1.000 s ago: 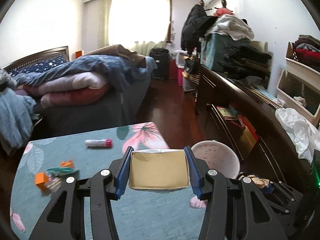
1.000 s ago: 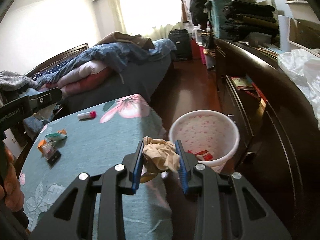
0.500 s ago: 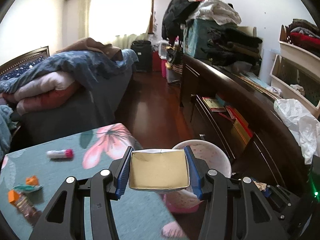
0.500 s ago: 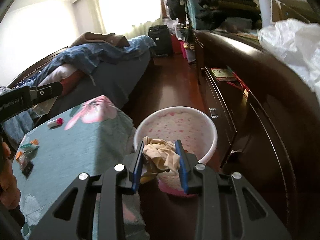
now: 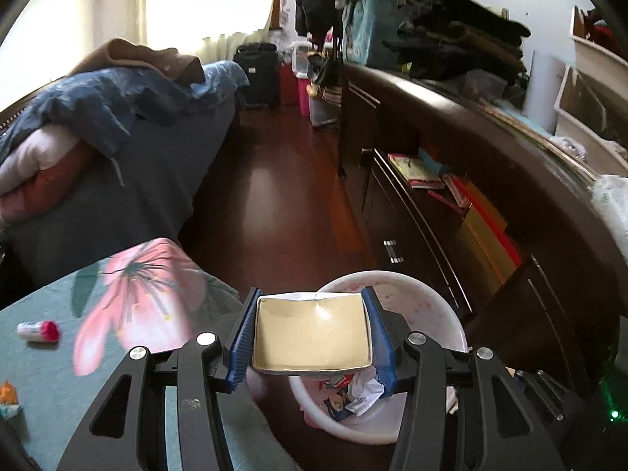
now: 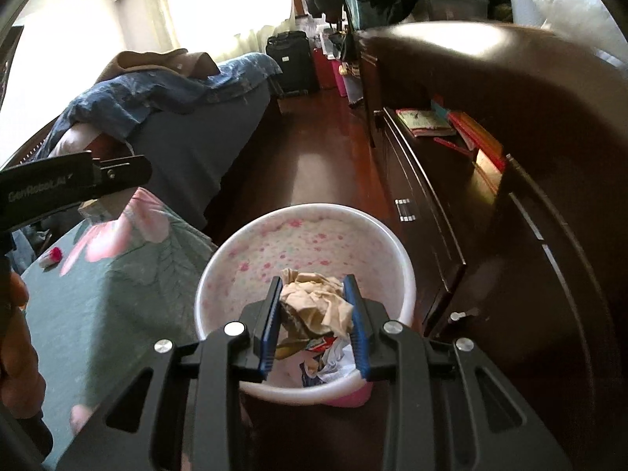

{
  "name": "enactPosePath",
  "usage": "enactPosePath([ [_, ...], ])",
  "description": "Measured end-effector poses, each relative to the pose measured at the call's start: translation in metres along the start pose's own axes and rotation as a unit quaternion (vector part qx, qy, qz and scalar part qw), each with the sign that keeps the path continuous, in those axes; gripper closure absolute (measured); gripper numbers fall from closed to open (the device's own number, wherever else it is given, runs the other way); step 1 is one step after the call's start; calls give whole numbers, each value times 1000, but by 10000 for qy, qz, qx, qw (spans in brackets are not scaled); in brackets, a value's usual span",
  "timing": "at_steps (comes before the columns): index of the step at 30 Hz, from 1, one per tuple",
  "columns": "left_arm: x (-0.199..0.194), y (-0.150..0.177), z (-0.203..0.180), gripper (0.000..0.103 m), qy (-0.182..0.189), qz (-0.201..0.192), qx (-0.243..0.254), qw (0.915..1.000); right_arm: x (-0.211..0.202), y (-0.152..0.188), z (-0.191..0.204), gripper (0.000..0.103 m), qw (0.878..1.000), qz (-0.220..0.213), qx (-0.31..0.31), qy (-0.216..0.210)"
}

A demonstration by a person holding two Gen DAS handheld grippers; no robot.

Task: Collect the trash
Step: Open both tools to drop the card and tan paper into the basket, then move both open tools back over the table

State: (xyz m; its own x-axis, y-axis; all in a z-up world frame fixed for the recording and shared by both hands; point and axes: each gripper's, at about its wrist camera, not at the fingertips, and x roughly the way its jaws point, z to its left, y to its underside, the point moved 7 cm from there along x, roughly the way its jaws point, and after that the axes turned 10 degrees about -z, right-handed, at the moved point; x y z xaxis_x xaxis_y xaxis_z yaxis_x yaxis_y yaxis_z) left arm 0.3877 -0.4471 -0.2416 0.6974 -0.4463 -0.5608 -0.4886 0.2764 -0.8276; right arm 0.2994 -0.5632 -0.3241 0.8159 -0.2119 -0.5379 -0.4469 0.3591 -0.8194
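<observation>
My left gripper is shut on an open cardboard box and holds it over the left rim of the pink-speckled white trash bin. My right gripper is shut on a crumpled beige paper wad directly above the trash bin, which holds wrappers and crumpled paper. A small tube with a red cap lies on the table, also in the right wrist view. An orange wrapper shows at the table's left edge.
The bin stands on the dark wood floor between the floral-cloth table and a long dark dresser. A bed with piled bedding is to the left. A suitcase stands at the far end.
Both grippers have moved right, off the table and over the bin, each still holding its item. The right gripper has come down closer to the bin's opening.
</observation>
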Motion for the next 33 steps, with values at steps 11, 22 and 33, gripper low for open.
enactPosePath([
  [11, 16, -7, -4, 27, 63, -118, 33, 9999, 32, 3, 2, 48, 9999, -31, -134, 53],
  [22, -17, -12, 18, 23, -36, -272, -176, 9995, 13, 3, 4, 36, 9998, -58, -167, 136],
  [33, -106, 7, 75, 19, -554, -535, -209, 9968, -49, -1, 45, 26, 9989, -202, -411, -103],
])
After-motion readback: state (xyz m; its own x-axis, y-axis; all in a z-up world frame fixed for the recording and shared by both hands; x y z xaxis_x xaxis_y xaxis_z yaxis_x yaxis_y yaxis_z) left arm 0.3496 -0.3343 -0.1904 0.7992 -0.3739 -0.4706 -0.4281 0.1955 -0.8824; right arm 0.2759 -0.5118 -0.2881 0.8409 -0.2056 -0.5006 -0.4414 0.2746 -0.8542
